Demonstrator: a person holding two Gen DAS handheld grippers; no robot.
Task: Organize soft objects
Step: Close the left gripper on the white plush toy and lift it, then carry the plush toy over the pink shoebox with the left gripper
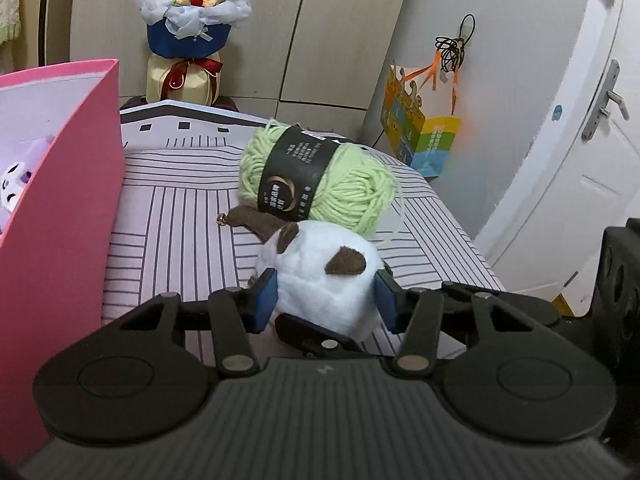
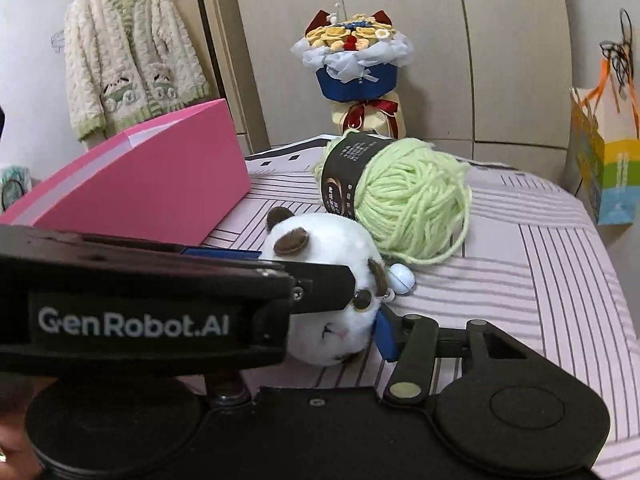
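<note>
A white plush animal head with brown ears (image 1: 320,276) lies on the striped bed cover, and also shows in the right wrist view (image 2: 328,276). My left gripper (image 1: 326,300) has its blue pads on both sides of the plush, pressed against it. A ball of light green yarn (image 1: 320,176) with a black label lies just behind the plush, touching it. My right gripper is mostly hidden behind the left gripper's body (image 2: 140,300); only its right blue pad (image 2: 386,336) shows, beside the plush's face. A small white bell (image 2: 401,276) hangs at the plush's neck.
A pink box (image 1: 60,216) stands open at the left, with a purple and white plush (image 1: 16,184) inside. A flower bouquet (image 2: 352,64) stands behind the bed. A colourful paper bag (image 1: 420,136) hangs at the right by a white door. A cardigan (image 2: 128,52) hangs at the back left.
</note>
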